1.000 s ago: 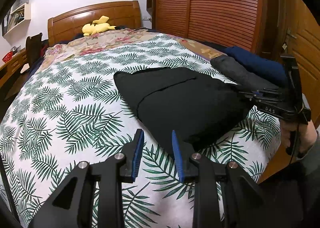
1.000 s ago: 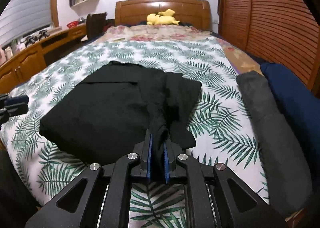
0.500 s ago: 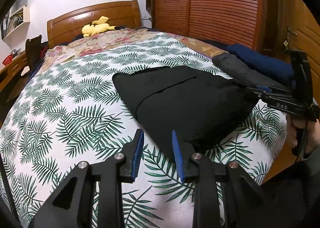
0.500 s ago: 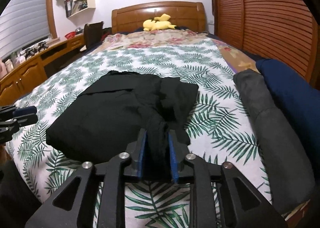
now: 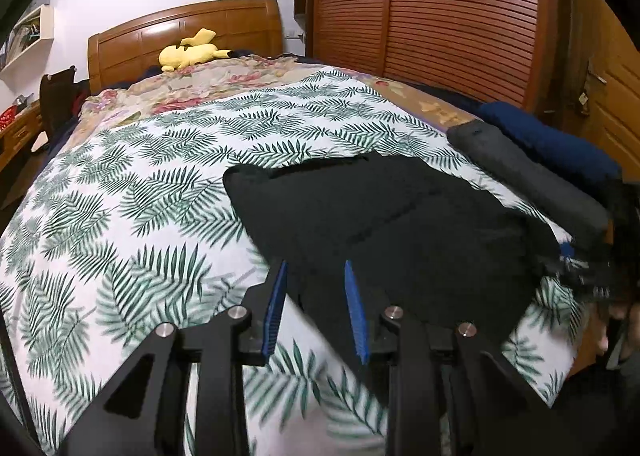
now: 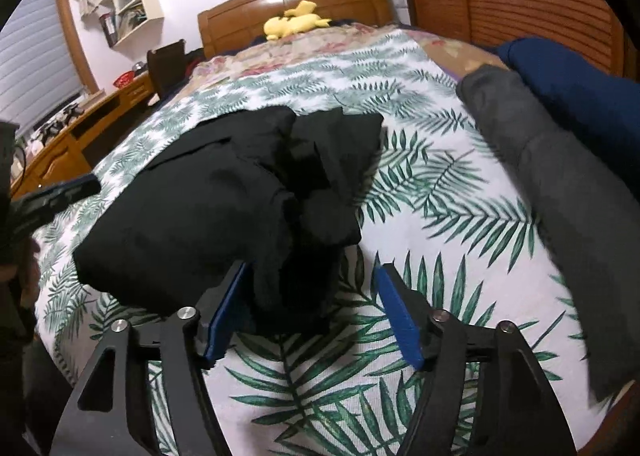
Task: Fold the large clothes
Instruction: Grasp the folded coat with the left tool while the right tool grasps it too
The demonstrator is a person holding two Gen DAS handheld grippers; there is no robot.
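A black garment (image 5: pixel 400 224) lies folded on the fern-print bedspread (image 5: pixel 140 196), near the bed's foot. My left gripper (image 5: pixel 314 276) is open, its tips at the garment's near edge, holding nothing. My right gripper (image 6: pixel 314 276) is open, its blue pads either side of a bunched end of the black garment (image 6: pixel 224 196), which rests on the bed. In the left wrist view the right gripper (image 5: pixel 580 268) shows blurred at the garment's right edge.
A folded grey garment (image 6: pixel 560 176) and a folded navy one (image 6: pixel 580 88) lie along the bed's right side. A yellow plush toy (image 5: pixel 192 52) sits by the wooden headboard. Wooden slatted wardrobe doors (image 5: pixel 440 8) stand on the right, a desk (image 6: pixel 80 128) on the left.
My right gripper has opened and let go of the bunched black fabric, which now rests on the bed. My left gripper has moved forward to the garment's edge.
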